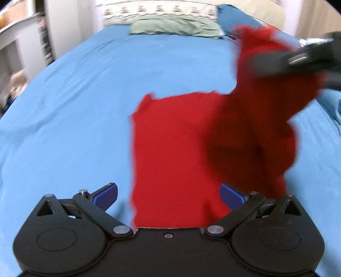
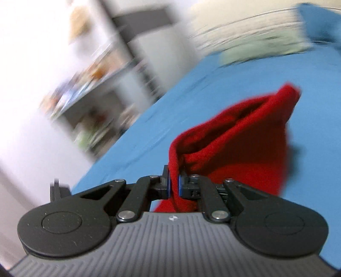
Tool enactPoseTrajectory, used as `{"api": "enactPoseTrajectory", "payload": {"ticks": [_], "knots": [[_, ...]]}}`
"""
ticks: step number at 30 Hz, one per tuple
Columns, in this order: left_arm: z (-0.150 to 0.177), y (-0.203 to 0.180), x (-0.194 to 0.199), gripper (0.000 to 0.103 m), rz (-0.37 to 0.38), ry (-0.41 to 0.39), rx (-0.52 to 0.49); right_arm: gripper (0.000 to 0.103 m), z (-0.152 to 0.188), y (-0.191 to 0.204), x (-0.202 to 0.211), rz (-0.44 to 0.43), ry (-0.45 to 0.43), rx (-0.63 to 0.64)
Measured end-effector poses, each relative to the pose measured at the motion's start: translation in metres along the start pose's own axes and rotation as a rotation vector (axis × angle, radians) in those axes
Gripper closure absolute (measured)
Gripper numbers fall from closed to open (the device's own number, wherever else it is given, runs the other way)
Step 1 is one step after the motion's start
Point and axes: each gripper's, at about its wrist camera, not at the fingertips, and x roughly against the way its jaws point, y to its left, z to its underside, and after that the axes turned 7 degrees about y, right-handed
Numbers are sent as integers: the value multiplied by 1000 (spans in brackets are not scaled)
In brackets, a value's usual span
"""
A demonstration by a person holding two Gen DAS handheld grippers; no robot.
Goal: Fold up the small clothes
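A small red garment (image 1: 170, 153) lies on the blue bed sheet (image 1: 74, 106). Its left part lies flat in front of my left gripper (image 1: 168, 194), which is open with its blue pads on either side of the near edge. The garment's right part is lifted and bunched. My right gripper (image 1: 298, 59) shows blurred at the upper right, holding it up. In the right wrist view, my right gripper (image 2: 174, 183) is shut on a fold of the red garment (image 2: 234, 144), which hangs above the sheet (image 2: 191, 102).
A folded pale green cloth (image 1: 177, 26) and a patterned pillow (image 1: 157, 10) lie at the far end of the bed, with a blue pillow (image 1: 234, 15) to their right. Shelves (image 2: 89, 70) with clutter stand beyond the bed's left side.
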Motion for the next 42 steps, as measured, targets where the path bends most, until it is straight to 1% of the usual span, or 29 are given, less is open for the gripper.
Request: {"api": "enactPoseTrajectory", "payload": {"ticks": [1,2,3,5,6,7,8,9,10,11,12,13,14,15,17,18,20,22,24,25,27,29,33,36,39,42], "knots": [[10,9,-2,0,3,10,24,81,2,17,-31,-20,71,42],[20,17,-4,0,9,21,45,81,6,28,-58,-19,140,65],[30,24,-7,0,12,28,70,81,13,36,-84,-5,207,84],[44,34,-10,0,21,28,103,81,31,43,-132,52,312,116],[49,37,-11,0,25,27,116,81,39,43,-149,62,349,117],[53,39,-11,0,32,20,130,80,44,42,-158,61,363,115],[56,41,-11,0,43,12,141,77,47,42,-163,67,362,124],[58,42,-11,0,54,6,149,68,49,43,-164,71,353,131],[58,43,-10,0,62,1,155,60,50,45,-162,52,349,133],[56,44,-10,0,69,-3,157,39,48,46,-157,23,346,133],[56,43,-8,0,76,-10,158,27,46,49,-149,3,325,140],[57,42,-6,0,82,-20,161,25,42,52,-138,-1,284,156],[57,42,-3,0,88,-35,165,23,40,52,-120,3,220,168],[58,43,1,0,95,-49,171,19,39,49,-104,15,165,158],[59,40,4,0,99,-71,182,18,48,37,-67,85,39,112],[58,41,5,0,99,-79,190,16,57,32,-54,136,-4,105],[56,41,4,0,105,-89,208,15,83,22,-34,281,-60,112],[55,39,3,0,115,-93,220,15,115,14,-29,384,-61,126],[53,38,1,0,116,-98,220,15,141,5,-27,463,-39,135],[53,36,1,0,113,-98,213,15,153,6,-35,495,-29,134],[53,33,0,0,99,-100,193,17,167,4,-46,524,-20,117],[53,30,-1,0,86,-104,171,17,176,-1,-52,532,-18,103],[52,25,-4,0,80,-105,153,18,180,-6,-68,563,3,98],[51,23,-4,0,75,-109,138,18,185,-9,-63,571,-5,91],[44,20,-5,0,68,-118,115,18,178,-12,-65,581,-23,83],[30,20,-6,0,55,-146,121,18,172,-16,-66,622,-56,46]]}}
